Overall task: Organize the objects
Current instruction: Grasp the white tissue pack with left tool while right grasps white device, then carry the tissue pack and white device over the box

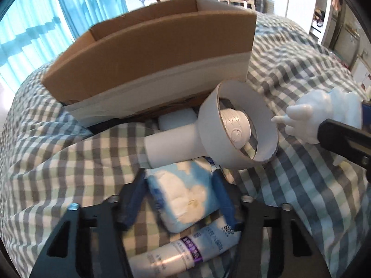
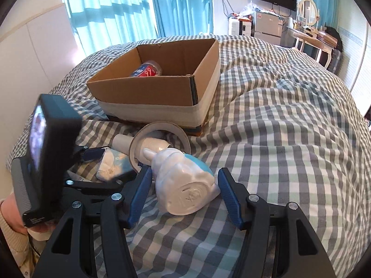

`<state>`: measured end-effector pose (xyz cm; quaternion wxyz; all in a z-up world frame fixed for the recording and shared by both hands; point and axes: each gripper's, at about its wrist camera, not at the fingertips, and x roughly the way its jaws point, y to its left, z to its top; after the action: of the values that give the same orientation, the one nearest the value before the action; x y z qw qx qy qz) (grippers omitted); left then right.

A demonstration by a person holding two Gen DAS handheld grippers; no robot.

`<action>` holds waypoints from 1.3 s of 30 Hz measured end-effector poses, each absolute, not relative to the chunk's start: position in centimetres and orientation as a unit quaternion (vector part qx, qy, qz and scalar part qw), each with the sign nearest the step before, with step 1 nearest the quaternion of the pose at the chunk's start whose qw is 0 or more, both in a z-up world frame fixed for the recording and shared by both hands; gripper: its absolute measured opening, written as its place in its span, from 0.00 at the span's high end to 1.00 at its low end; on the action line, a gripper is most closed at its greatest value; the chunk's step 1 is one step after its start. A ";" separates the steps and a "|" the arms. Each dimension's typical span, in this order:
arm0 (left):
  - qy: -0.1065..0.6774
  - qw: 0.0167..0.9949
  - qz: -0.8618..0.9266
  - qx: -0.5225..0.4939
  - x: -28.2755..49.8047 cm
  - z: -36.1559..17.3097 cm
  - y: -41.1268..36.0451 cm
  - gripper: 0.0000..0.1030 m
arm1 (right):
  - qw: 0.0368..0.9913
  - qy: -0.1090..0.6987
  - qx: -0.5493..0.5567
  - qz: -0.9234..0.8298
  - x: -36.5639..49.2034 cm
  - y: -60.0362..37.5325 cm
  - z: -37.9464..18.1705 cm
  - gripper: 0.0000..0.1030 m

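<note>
Two grippers straddle items beside the cardboard box.
Your left gripper brackets the tissue pack, your right gripper the white figurine; both jaws apart, unclamped.

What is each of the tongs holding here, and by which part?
Nothing yet. The left tongs straddle the tissue pack, and the right tongs straddle the white figurine near its base. Both stand open with gaps beside the pads.

Counted on the bed

One box, one can inside; one fan, one tissue pack, one figurine, one tube.
</note>
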<state>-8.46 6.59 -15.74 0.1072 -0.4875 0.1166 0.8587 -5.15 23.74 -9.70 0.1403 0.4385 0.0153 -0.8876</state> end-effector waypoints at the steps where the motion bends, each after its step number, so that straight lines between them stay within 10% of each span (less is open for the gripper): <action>1: 0.116 0.109 0.862 -0.482 -8.3 -15.6 6.4 0.57 | 0.140 0.014 0.438 -0.888 -5.2 23.8 -9.6 0.43; 10: 0.149 0.117 0.872 -0.452 -6.1 -13.9 6.6 0.66 | 0.136 0.017 0.437 -0.889 -4.7 23.6 -9.1 0.43; 20: 0.094 0.111 0.840 -0.523 -8.2 -17.7 6.3 0.36 | 0.129 0.020 0.442 -0.887 -5.0 23.5 -9.7 0.43; 28: 0.069 0.121 0.865 -0.483 -6.3 -14.2 5.0 0.71 | 0.129 0.017 0.438 -0.890 -4.9 23.6 -9.6 0.43; 39: 0.057 0.110 0.907 -0.402 -4.0 -6.1 1.6 0.73 | 0.132 0.025 0.410 -0.902 -3.8 23.0 -6.9 0.43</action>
<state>-3.95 1.63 -6.14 0.1100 -0.4021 0.0567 0.9072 -3.79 22.98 -6.85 0.1320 0.4100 0.0246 -0.9022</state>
